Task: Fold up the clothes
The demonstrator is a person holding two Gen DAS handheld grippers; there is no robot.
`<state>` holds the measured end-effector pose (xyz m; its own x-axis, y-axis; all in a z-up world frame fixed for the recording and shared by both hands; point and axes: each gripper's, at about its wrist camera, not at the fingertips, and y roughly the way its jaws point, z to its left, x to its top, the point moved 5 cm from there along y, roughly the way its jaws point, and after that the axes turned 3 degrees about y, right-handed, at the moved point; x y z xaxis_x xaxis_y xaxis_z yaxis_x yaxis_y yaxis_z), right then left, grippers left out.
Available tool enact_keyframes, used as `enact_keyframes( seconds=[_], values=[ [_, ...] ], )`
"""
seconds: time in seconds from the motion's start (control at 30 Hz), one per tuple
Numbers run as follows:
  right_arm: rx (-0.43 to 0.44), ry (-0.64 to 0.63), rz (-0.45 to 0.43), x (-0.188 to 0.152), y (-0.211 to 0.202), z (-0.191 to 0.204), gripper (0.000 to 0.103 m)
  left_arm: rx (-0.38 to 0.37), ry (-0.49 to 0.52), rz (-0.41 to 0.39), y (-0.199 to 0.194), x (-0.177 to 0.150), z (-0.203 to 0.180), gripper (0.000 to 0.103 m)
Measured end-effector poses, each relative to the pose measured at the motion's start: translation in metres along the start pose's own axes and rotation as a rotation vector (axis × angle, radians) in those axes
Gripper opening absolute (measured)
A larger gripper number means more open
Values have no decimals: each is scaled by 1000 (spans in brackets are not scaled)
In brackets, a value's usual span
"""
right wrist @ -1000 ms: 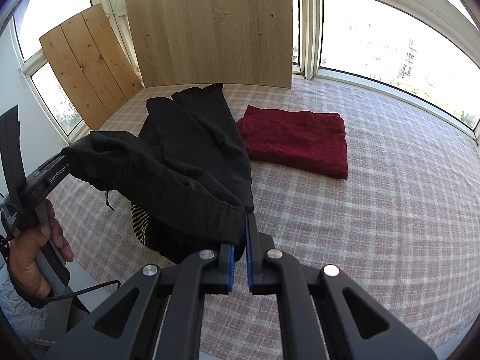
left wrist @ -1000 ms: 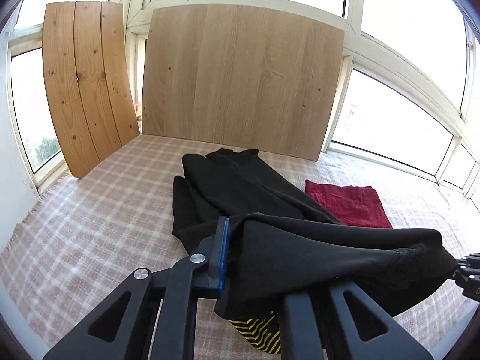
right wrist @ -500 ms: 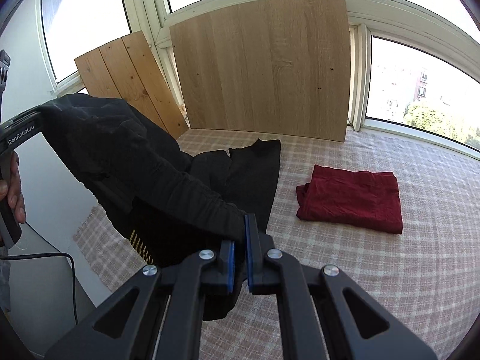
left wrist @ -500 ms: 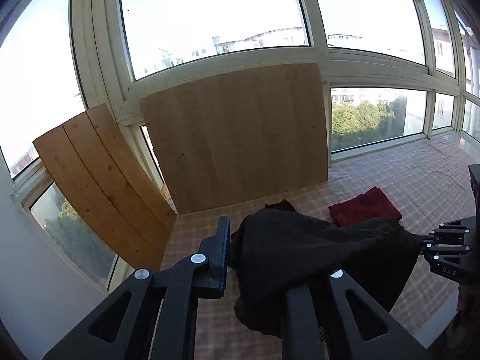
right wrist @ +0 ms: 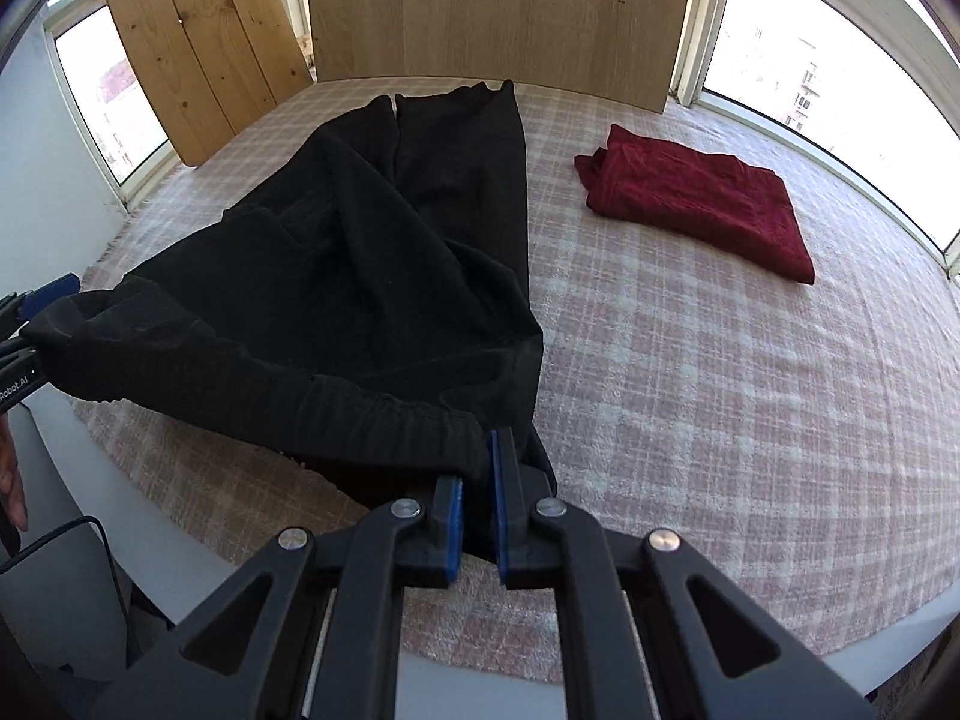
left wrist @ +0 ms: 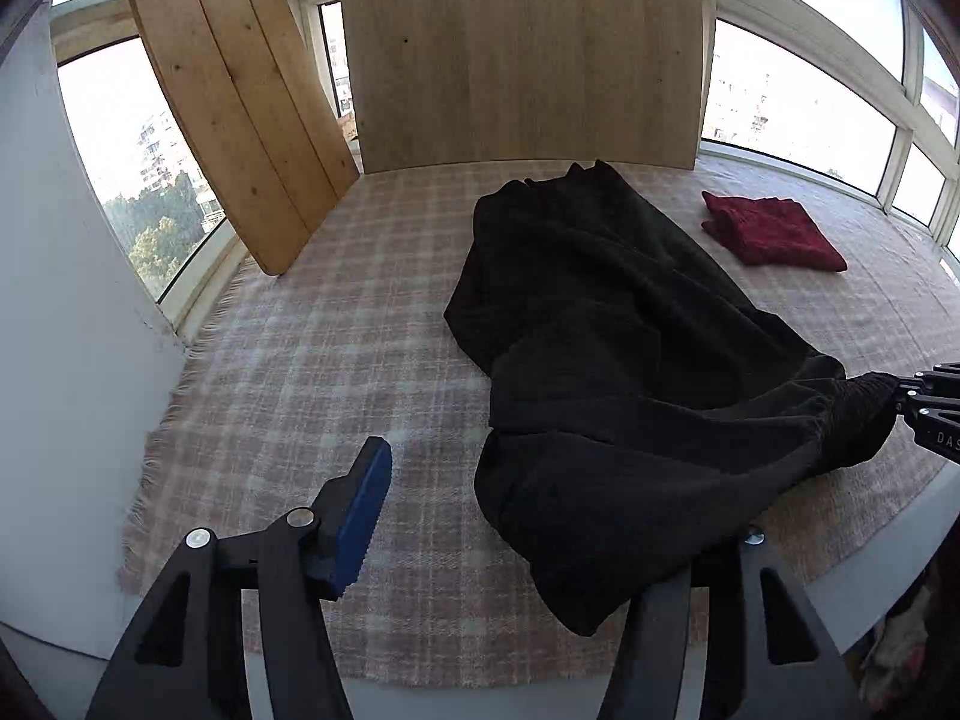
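Note:
Black trousers (left wrist: 600,300) (right wrist: 390,240) lie lengthwise on the checked cloth, legs toward the far boards and waistband stretched along the near edge. My right gripper (right wrist: 477,468) is shut on one end of the waistband; in the left wrist view it shows at the right edge (left wrist: 930,414). My left gripper (left wrist: 528,510) stands open, jaws wide apart. Its blue-padded left finger (left wrist: 360,516) is bare, and the other end of the waistband drapes over and hides its right finger. That gripper (right wrist: 36,312) appears at the far left in the right wrist view.
A folded dark red garment (left wrist: 774,231) (right wrist: 696,204) lies at the back right. Two wooden boards (left wrist: 516,54) (left wrist: 234,96) lean against the windows behind the table. The checked table cloth (right wrist: 720,390) ends near the table's front edge. A person's hand (right wrist: 9,480) is at the left.
The trousers, held up in the air half a second ago, have come down flat onto the table. My left gripper's jaws have spread apart. The right gripper still clamps the waistband.

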<state>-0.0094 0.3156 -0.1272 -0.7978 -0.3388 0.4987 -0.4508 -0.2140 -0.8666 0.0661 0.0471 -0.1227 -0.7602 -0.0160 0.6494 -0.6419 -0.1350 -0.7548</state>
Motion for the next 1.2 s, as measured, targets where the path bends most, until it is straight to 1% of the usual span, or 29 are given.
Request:
enact_keyframes(
  seconds=[0.03, 0.07, 0.13, 0.23, 0.27, 0.33, 0.4, 0.5, 0.53, 0.57, 0.6, 0.63, 0.67, 0.7, 0.83, 0.93, 0.97, 1.0, 1.03, 1.13, 1.2],
  values=[
    [-9, 9, 14, -8, 3, -3, 6, 8, -3, -1, 1, -5, -3, 66],
    [-14, 22, 18, -11, 4, -7, 6, 15, -16, 1, 4, -9, -5, 68],
    [-4, 54, 23, -13, 2, -15, 6, 39, -44, 5, 9, -15, -10, 68],
    [32, 107, 8, -9, -10, -27, 6, 85, -74, 9, 17, -21, -16, 69],
    [41, 116, 0, -6, -14, -31, 6, 99, -79, 8, 19, -22, -17, 71],
    [48, 111, -19, 0, -25, -37, 6, 124, -91, 5, 22, -25, -19, 72],
    [57, 98, -31, 4, -34, -41, 6, 133, -113, 2, 23, -24, -20, 73],
    [71, 57, -36, 7, -42, -42, 6, 137, -147, -25, 20, -15, -18, 73],
    [71, 43, -36, 6, -41, -43, 6, 126, -167, -39, 17, -9, -15, 69],
    [83, 34, -28, 6, -37, -42, 6, 113, -189, -50, 13, -4, -11, 60],
    [96, 25, -20, 7, -33, -42, 7, 96, -213, -51, 9, 3, -6, 54],
    [109, 17, -12, 7, -29, -41, 7, 79, -237, -51, 5, 10, 0, 43],
    [124, -2, -14, 12, -26, -34, 7, 62, -261, -52, 1, 17, 5, 39],
    [139, -22, -17, 17, -24, -27, 7, 51, -286, -55, -4, 24, 11, 39],
    [198, -102, -28, 38, -16, 4, 7, 82, -388, -92, -29, 43, 49, 39],
    [231, -153, -30, 49, -9, 26, 24, 115, -477, -90, -38, 37, 82, 40],
    [226, -155, -25, 47, -6, 32, 39, 129, -504, -83, -37, 30, 93, 41],
    [226, -158, -24, 43, -4, 36, 48, 140, -531, -73, -35, 22, 103, 42],
    [227, -161, -23, 39, -2, 40, 51, 144, -562, -55, -31, 12, 112, 44],
    [198, -149, 5, 17, 5, 34, 51, 145, -648, 4, -16, -19, 134, 44],
    [178, -141, 24, 3, 10, 30, 51, 148, -683, 35, -8, -34, 143, 44]
  ],
)
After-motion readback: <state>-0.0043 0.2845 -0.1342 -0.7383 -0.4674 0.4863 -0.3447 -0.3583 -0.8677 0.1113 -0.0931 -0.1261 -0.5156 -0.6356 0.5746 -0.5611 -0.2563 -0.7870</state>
